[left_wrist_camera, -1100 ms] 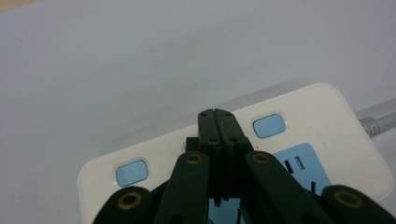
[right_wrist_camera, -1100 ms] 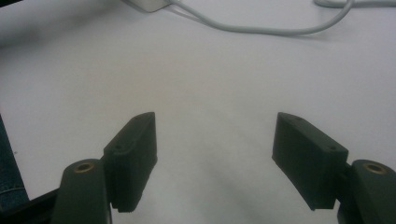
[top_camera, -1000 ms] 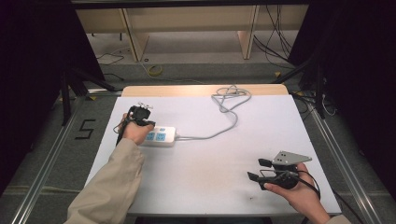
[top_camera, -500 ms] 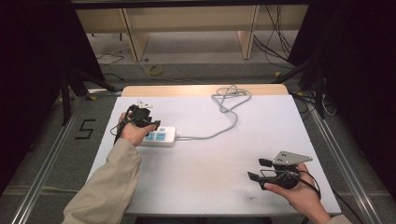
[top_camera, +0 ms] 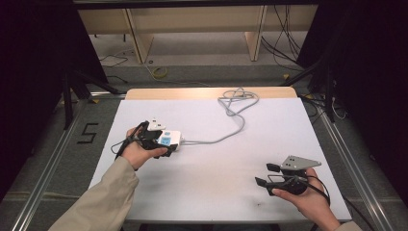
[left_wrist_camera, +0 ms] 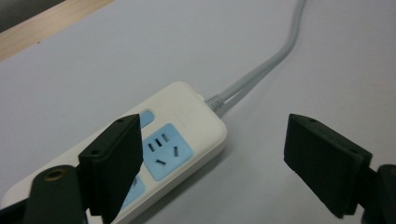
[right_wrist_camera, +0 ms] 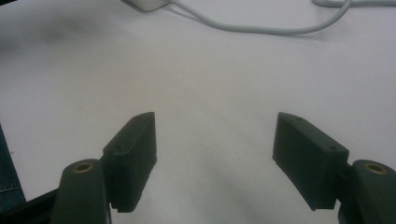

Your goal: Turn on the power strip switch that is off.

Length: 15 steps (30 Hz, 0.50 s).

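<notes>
Left gripper point(left_wrist_camera: 212, 158) has just been opening, jaws now spread wide with nothing pinched, hovering over the white power strip point(top_camera: 169, 139) at about 9 o'clock on the table point(top_camera: 211, 192). Its grey cord point(top_camera: 231, 126) snakes off toward 12. Right gripper point(top_camera: 267, 175) sits spread and empty around 4 o'clock.

Open table point(top_camera: 211, 192) between both hands; power strip point(top_camera: 168, 138) and grey cord point(top_camera: 231, 130) across the far left.

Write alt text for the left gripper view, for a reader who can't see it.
A white power strip with pale blue sockets lies on a white table, seen from close above between the two black jaws of the open left claw. The left jaw overlaps the strip, nothing is gripped, and the strip's grey cord runs off toward the upper right.
</notes>
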Each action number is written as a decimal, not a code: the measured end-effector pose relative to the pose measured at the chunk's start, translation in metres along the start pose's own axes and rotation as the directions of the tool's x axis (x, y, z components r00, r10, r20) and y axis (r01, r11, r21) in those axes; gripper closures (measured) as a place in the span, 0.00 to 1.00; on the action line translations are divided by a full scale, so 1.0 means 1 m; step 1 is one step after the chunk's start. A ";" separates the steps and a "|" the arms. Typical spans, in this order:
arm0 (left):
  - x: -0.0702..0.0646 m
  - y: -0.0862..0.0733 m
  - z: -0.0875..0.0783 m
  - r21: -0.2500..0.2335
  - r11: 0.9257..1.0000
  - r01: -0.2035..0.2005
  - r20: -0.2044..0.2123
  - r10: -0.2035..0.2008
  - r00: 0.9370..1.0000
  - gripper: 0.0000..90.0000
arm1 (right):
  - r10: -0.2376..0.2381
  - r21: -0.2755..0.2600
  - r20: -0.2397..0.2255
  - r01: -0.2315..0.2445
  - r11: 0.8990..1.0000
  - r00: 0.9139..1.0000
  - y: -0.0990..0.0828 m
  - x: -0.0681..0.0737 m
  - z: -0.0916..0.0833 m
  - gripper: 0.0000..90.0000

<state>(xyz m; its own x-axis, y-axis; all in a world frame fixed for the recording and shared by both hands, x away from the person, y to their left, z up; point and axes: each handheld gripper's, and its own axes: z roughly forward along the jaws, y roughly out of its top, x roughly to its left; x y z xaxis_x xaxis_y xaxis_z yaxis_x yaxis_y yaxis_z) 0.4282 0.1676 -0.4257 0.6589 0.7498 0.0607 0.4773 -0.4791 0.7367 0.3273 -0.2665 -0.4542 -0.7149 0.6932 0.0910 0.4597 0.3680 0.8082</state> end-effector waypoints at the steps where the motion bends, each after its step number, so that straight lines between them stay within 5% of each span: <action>1: -0.003 -0.001 -0.002 -0.014 1.000 -0.001 0.004 0.001 1.000 0.21 | 0.000 0.000 0.000 0.000 1.000 1.000 0.000 0.000 0.000 0.34; 7: -0.020 -0.015 -0.016 -0.099 0.995 -0.022 0.015 0.024 1.000 0.20 | 0.001 -0.003 -0.005 -0.001 1.000 1.000 0.000 0.000 0.000 0.34; 15: -0.038 -0.042 -0.027 -0.108 0.992 -0.069 0.041 0.073 0.996 0.19 | -0.003 -0.005 -0.009 0.003 1.000 1.000 0.000 0.001 0.000 0.34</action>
<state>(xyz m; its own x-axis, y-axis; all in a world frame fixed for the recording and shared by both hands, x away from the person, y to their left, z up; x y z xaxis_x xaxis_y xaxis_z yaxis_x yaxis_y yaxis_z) 0.3670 0.1714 -0.4408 0.7152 0.6935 0.0871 0.3657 -0.4775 0.7990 0.3268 -0.2656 -0.4540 -0.7210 0.6865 0.0938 0.4551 0.3672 0.8112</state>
